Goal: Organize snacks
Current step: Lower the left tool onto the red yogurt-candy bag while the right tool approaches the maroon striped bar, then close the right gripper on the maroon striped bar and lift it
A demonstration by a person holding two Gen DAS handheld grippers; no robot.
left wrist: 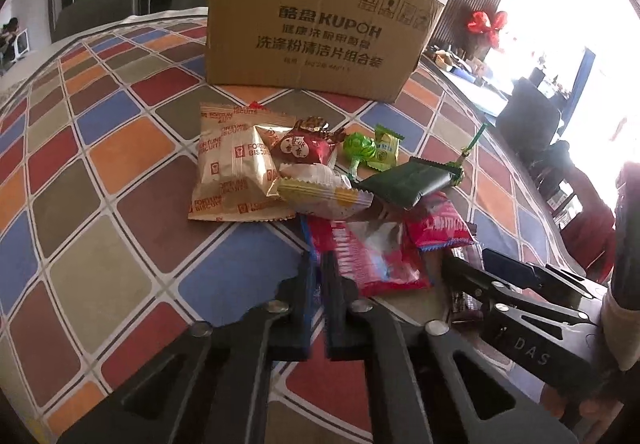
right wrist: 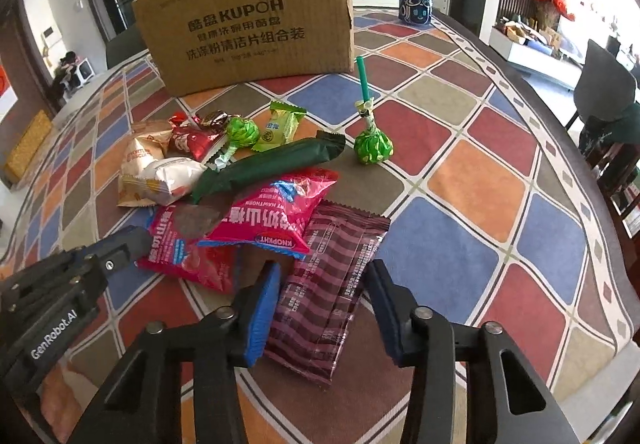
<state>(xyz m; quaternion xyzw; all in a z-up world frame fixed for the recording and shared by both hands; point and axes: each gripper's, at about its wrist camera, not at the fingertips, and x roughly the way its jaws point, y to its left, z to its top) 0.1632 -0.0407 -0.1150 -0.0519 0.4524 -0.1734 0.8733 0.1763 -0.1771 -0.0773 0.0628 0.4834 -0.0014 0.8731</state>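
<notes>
Already the left gripper (left wrist: 318, 276) has its jaws pinched nearly together on the near edge of a red hawthorn snack packet (left wrist: 372, 256), which runs away from the fingers toward the pile. Beside it, the right gripper (right wrist: 322, 308) straddles a maroon striped wafer packet (right wrist: 328, 284); its jaws are part-open, and the pads appear to stand just clear of the wrapper's sides. That packet's long axis lies roughly along the fingers, so closing should catch it across its narrow width. Beyond sit a second pink-red packet (right wrist: 276, 208), a dark green bar (right wrist: 268, 168), Fortune Biscuits (left wrist: 232, 168) and green lollipops (right wrist: 372, 146). Farther back on the checked tablecloth (right wrist: 480, 180), the KUPOH cardboard box (right wrist: 248, 20) probably receives them.
</notes>
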